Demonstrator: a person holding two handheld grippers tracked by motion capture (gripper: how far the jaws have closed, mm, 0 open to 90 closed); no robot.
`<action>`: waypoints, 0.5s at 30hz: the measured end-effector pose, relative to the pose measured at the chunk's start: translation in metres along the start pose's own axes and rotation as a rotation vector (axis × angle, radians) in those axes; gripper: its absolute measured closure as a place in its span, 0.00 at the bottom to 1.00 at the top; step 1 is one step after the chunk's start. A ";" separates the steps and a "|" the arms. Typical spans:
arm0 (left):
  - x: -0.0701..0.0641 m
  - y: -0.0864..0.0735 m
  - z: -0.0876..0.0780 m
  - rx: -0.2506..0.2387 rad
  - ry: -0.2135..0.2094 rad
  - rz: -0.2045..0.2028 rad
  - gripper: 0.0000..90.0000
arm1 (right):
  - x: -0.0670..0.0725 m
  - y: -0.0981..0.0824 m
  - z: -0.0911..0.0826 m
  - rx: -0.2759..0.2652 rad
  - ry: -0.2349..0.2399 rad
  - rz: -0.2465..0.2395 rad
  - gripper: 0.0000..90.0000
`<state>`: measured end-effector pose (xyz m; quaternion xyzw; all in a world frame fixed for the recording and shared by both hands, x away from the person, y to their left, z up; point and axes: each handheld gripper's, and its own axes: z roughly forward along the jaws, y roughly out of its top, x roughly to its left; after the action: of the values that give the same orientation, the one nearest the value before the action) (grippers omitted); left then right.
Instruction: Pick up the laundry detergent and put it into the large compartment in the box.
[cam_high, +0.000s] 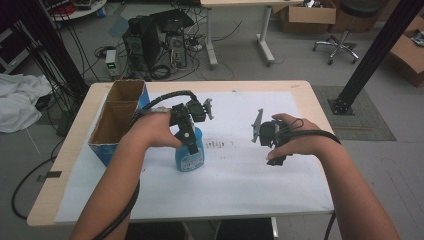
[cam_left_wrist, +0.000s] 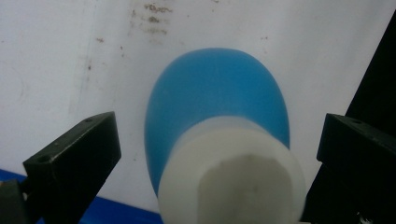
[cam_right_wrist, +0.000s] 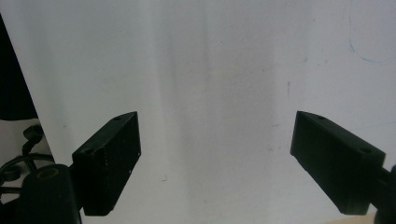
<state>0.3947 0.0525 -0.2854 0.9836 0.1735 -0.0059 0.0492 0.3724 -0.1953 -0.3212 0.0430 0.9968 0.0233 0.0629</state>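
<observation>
the blue bottle (cam_left_wrist: 215, 100) is stood upright on the white sheet (cam_high: 240, 170), its white cap (cam_left_wrist: 233, 179) framed between the left gripper (cam_left_wrist: 217, 154)'s spread, untouching jaws; the right gripper (cam_right_wrist: 215, 154) is held wide apart.

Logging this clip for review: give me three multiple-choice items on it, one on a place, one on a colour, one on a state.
1. Where does the cardboard box stand?
A. table's left side
B. table's right side
C. on the floor

2. What colour is the bottle body?
A. red
B. blue
C. green

3. How is the left gripper set?
A. shut on the bottle
B. open around the bottle's white cap
C. lying on the table

Key: 1 A, the high view shows it at the left edge. 2 B, blue in both views. 3 B, gaps show beside the cap.
</observation>
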 end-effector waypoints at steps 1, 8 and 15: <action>0.000 0.001 0.001 0.003 0.002 0.001 0.00 | 0.000 0.000 0.000 0.001 0.001 -0.001 0.18; -0.001 0.004 0.005 0.015 0.012 0.010 0.00 | -0.001 -0.003 0.000 -0.002 0.001 0.007 0.18; 0.000 0.003 0.010 0.032 0.022 0.010 0.01 | -0.002 -0.004 0.002 -0.001 0.005 0.008 0.18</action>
<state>0.3958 0.0486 -0.2949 0.9851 0.1690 0.0024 0.0317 0.3740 -0.1991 -0.3235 0.0468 0.9968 0.0243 0.0606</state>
